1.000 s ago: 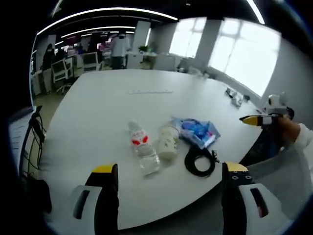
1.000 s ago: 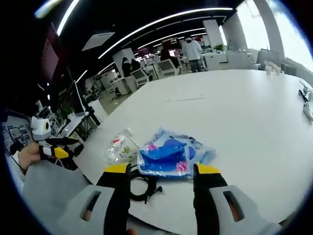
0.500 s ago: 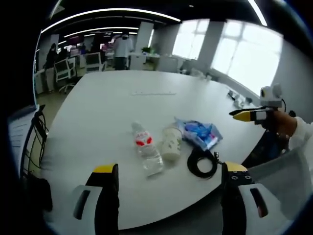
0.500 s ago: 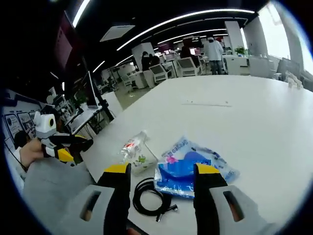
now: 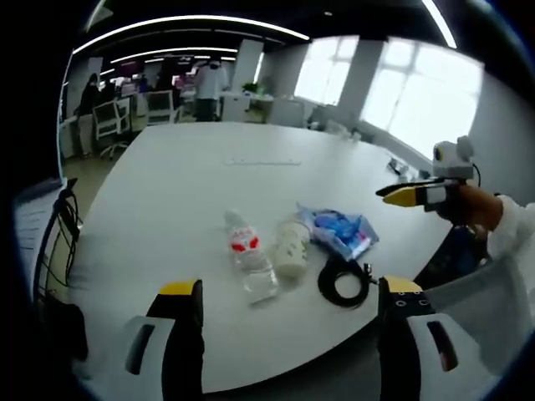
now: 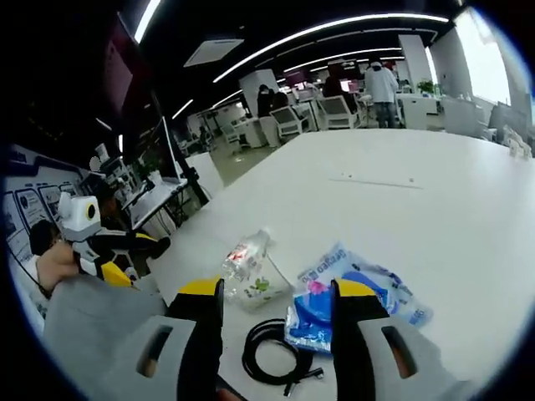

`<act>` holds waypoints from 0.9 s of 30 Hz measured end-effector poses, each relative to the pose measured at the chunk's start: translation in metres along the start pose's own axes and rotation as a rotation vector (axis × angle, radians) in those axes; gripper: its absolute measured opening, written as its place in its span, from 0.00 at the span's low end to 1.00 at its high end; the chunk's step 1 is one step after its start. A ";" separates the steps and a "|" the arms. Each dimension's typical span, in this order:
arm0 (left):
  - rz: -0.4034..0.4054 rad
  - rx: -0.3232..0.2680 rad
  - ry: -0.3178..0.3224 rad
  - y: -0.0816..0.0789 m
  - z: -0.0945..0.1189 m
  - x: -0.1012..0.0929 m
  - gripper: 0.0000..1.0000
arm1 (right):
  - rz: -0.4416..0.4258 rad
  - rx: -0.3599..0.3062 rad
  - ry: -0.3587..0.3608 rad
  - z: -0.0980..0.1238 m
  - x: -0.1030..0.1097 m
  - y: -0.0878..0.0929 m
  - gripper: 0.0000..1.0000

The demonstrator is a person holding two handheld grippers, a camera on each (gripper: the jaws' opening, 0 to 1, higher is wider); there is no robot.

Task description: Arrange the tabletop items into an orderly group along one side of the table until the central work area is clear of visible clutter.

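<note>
Your left gripper (image 5: 284, 313) has its jaws spread wide with nothing between them, hanging short of the table (image 5: 167, 200) edge. Your right gripper (image 6: 272, 311) is likewise wide apart and empty, and it hovers above the near edge.

Just ahead of the left jaws lie the four items in a tight row: the clear water bottle (image 5: 248, 255) with a red label on its side, the small white bottle (image 5: 291, 246) touching it to the right, the coiled black cable (image 5: 343, 280) nearest the right jaw, and the blue plastic packet (image 5: 338, 230) just beyond the cable. From the right gripper view the cable (image 6: 276, 363) sits between your jaws, the packet (image 6: 351, 292) just past the right jaw, and the water bottle (image 6: 242, 263) past the left one with the white bottle (image 6: 261, 290) beside it.

The risk is the round bottles: nudge one while reaching for its neighbour and it will likely roll toward the middle or off the edge. The cable's loose end could snag the packet and drag it. The packet looks slippery, though that is hard to judge here.

Farther off a thin strip (image 5: 257, 161) lies mid-table, and small objects (image 5: 399, 171) sit near the far right edge; I cannot tell what they are. Beyond are office chairs (image 5: 109, 121) and a standing person (image 5: 206, 83).
</note>
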State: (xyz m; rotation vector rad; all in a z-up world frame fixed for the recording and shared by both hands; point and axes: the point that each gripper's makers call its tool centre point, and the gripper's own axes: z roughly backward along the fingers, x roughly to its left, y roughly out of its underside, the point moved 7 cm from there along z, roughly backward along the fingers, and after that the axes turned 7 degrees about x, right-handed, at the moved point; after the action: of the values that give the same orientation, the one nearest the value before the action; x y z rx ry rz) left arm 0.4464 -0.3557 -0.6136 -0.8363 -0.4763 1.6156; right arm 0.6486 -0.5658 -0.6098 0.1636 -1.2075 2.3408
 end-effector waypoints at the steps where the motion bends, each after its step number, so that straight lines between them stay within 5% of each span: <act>1: 0.000 -0.002 -0.002 0.000 0.001 0.000 0.83 | 0.005 0.003 -0.005 -0.002 0.001 -0.001 0.48; 16: 0.010 -0.009 -0.006 0.000 0.001 0.002 0.83 | 0.117 0.089 -0.099 -0.044 0.023 -0.017 0.48; 27: 0.015 -0.002 -0.011 0.001 0.002 0.001 0.83 | 0.096 0.131 -0.139 -0.073 0.016 -0.020 0.48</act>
State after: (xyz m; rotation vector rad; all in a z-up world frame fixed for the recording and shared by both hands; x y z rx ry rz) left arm 0.4444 -0.3543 -0.6137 -0.8345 -0.4801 1.6340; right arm 0.6526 -0.4923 -0.6340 0.3240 -1.1490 2.5296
